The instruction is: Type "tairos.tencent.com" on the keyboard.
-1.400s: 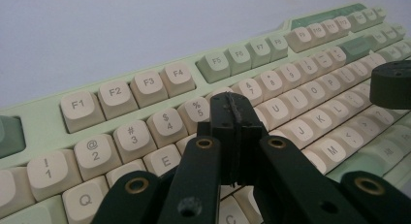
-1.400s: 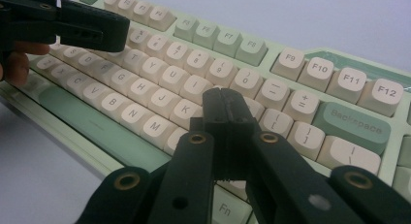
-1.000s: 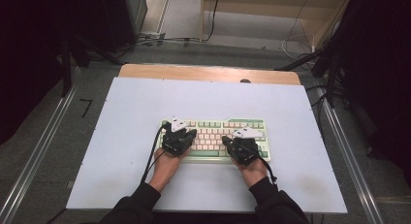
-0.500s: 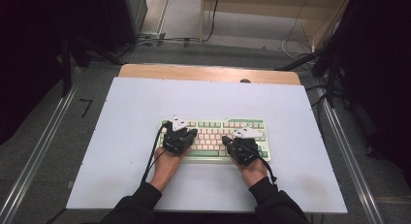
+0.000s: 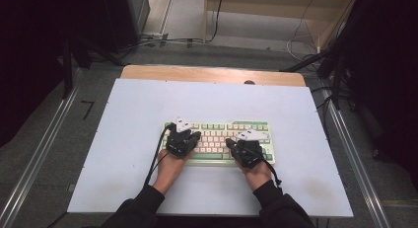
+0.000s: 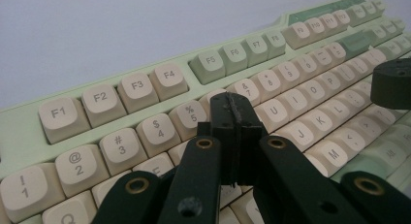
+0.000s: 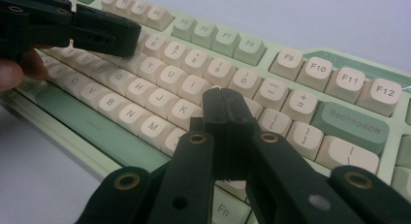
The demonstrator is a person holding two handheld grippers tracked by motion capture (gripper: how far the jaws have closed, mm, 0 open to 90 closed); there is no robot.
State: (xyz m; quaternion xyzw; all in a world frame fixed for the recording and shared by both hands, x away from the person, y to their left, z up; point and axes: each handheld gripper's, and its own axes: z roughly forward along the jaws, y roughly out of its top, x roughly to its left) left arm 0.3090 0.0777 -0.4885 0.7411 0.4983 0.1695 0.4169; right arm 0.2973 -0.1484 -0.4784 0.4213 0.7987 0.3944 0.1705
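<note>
Jaws of both grippers are pressed together, gripping nothing. Left gripper hangs over the keyboard's left half, right gripper over its right half; keyboard lies on the white table.

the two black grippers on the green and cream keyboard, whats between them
Between the left gripper and right gripper, the high view shows bare cream keys of the green and cream keyboard, nothing else.
</note>
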